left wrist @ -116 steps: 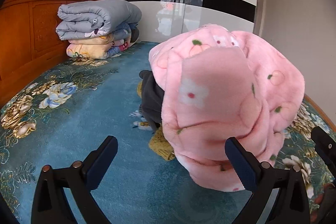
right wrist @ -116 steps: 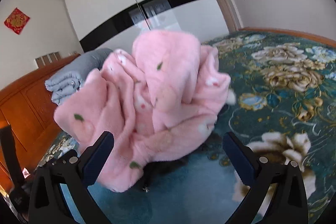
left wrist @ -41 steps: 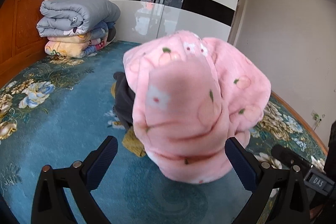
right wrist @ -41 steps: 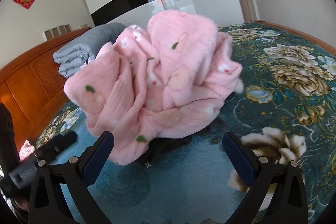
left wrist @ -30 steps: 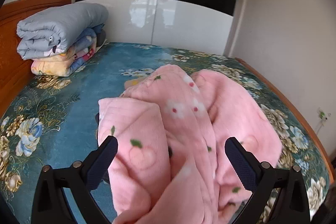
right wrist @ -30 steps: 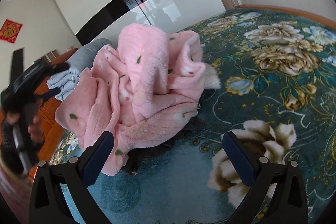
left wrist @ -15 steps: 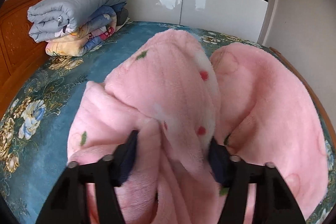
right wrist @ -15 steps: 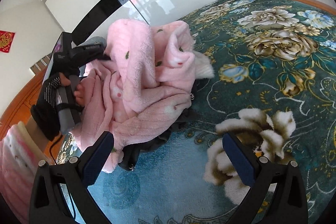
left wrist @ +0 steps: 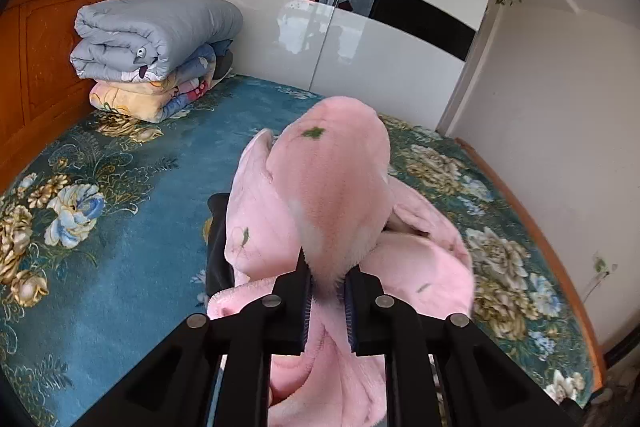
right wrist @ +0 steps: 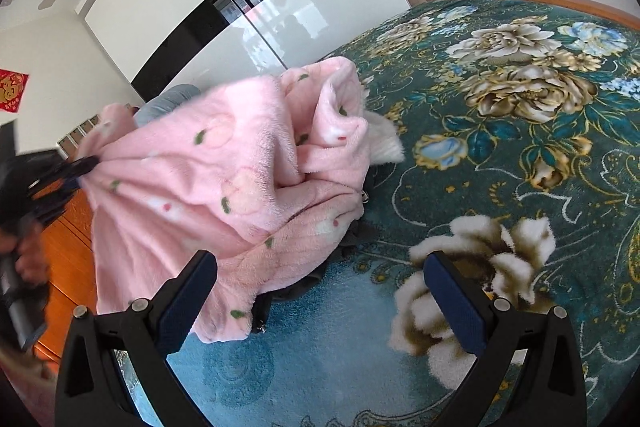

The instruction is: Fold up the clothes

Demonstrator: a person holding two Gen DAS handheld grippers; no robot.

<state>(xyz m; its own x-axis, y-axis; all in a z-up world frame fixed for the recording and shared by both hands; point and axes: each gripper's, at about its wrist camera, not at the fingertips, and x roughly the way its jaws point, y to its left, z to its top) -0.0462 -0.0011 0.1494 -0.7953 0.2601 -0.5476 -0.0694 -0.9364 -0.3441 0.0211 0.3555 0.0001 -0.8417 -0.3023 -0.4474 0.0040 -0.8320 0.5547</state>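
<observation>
Bedroom: white wardrobe wall [left wrist: 344, 39] with a black band, wooden headboard [left wrist: 36, 51] at far left, bed [left wrist: 120, 227] under a teal floral cover

- Folded quilts [left wrist: 156, 39], grey on top of patterned ones, stacked against the headboard at the bed's left end, apart from the work area
- Dark garment [left wrist: 218, 239], lying on the bed beneath the pink one; only an edge shows
- Pink fleece garment [right wrist: 224, 183], crumpled, unfolded; partly resting on the dark garment, one end pulled up and out to the left, likely to draw it clear of the heap and open it for folding
- Left tool [left wrist: 326, 289], closed narrow, pinching a fold of the pink fleece
- Right tool [right wrist: 320, 295], spread wide, nothing between its fingers, held above the bed just beside the fleece

Containers: none in view; the clothes lie loose on the bed
</observation>
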